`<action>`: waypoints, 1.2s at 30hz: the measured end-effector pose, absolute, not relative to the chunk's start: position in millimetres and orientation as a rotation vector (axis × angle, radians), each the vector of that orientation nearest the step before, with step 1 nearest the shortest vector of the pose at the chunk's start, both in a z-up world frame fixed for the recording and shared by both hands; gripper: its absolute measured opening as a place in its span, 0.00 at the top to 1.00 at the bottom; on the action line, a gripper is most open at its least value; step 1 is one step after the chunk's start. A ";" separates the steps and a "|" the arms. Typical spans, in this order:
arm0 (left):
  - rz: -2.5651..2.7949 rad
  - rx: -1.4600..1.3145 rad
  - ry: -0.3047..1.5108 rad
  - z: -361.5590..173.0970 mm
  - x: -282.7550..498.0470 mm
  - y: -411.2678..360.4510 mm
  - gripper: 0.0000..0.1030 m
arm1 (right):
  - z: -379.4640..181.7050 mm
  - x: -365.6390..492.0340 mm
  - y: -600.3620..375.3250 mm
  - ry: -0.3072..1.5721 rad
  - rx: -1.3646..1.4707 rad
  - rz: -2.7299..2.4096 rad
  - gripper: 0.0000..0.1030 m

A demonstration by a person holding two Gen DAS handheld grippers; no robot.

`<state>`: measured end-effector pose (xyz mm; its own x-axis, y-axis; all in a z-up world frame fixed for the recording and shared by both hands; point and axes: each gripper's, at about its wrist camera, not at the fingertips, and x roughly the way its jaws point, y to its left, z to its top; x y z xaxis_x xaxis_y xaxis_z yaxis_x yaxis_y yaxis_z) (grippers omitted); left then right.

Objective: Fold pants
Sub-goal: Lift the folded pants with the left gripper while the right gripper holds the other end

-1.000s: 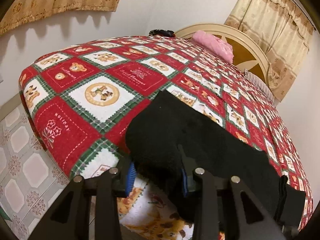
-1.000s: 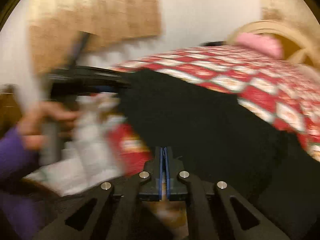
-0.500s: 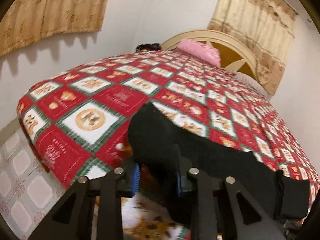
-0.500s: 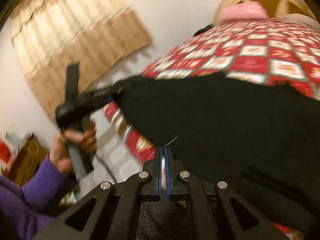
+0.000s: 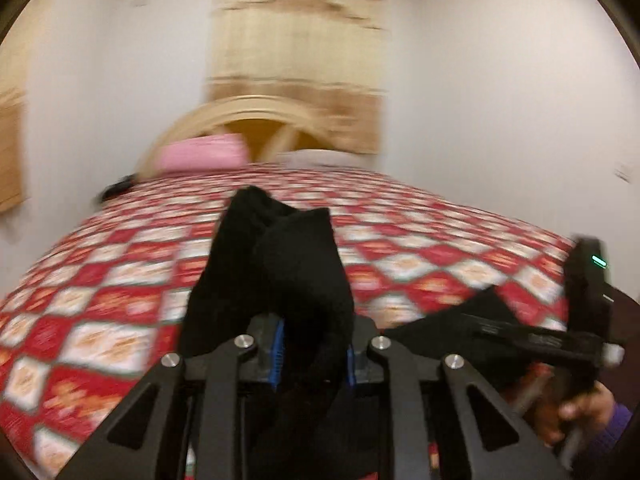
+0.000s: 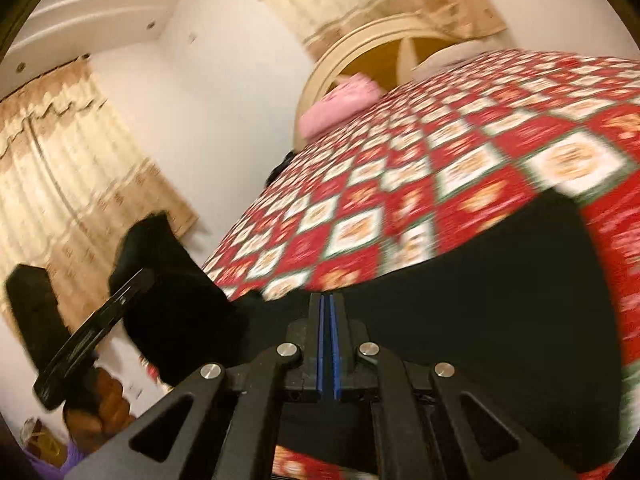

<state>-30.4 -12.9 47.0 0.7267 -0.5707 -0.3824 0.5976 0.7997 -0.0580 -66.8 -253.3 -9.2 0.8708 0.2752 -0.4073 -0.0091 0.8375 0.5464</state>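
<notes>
Left gripper (image 5: pixel 314 354), jaws just closing, is pinching a bunched black pants (image 5: pixel 280 264) edge; right gripper (image 6: pixel 327 344), fully closed, is clamping another edge, lifting them over the bed (image 5: pixel 120 280) for folding

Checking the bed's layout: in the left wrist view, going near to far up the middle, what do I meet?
Left tongs → black pants → red patchwork quilt → pink pillow → headboard → curtain

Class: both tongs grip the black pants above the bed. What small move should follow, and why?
Probably carry both ends forward over the quilt and lower them: the left tongs and right tongs each pinch the pants, which hang bunched, not flat.
</notes>
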 end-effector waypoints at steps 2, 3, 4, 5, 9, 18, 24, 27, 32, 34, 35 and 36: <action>-0.748 0.131 0.383 42.1 -44.8 -51.7 0.77 | -8.0 -76.8 -269.8 0.479 0.591 0.121 0.97; -0.789 0.168 0.374 37.8 -51.2 -67.5 0.77 | -7.1 -83.2 -276.1 0.471 0.611 0.112 0.97; -0.825 0.212 0.367 30.8 -57.2 -83.8 0.77 | -7.7 -86.0 -283.4 0.468 0.637 0.106 0.97; -0.853 0.260 0.369 21.4 -62.3 -100.6 0.77 | -9.2 -91.5 -290.5 0.468 0.659 0.100 0.97; -0.899 0.360 0.435 -14.1 -67.8 -130.0 0.77 | -14.4 -92.0 -305.7 0.477 0.755 0.119 0.96; -0.879 0.337 0.476 -14.0 -61.5 -116.0 0.38 | -27.2 -96.0 -319.0 0.457 0.928 0.232 0.43; -0.800 0.168 0.525 13.9 -42.5 -63.6 0.18 | -16.5 -90.2 -311.6 0.523 0.900 0.202 0.41; -0.715 0.096 0.528 21.9 -32.5 -33.1 0.09 | -12.8 -82.5 -294.5 0.578 0.821 0.200 0.41; -0.756 0.079 0.527 13.2 -36.0 -27.1 0.09 | -18.3 -77.5 -288.4 0.572 0.861 0.200 0.41; -0.862 0.072 0.527 9.9 -46.9 -42.4 0.09 | -21.9 -80.3 -296.2 0.550 0.920 0.217 0.41; -0.913 0.065 0.529 9.8 -53.7 -46.4 0.09 | -24.1 -83.0 -300.3 0.539 0.952 0.228 0.41; -0.969 0.063 0.541 8.7 -57.5 -53.9 0.08 | -26.3 -85.8 -305.8 0.527 0.997 0.241 0.41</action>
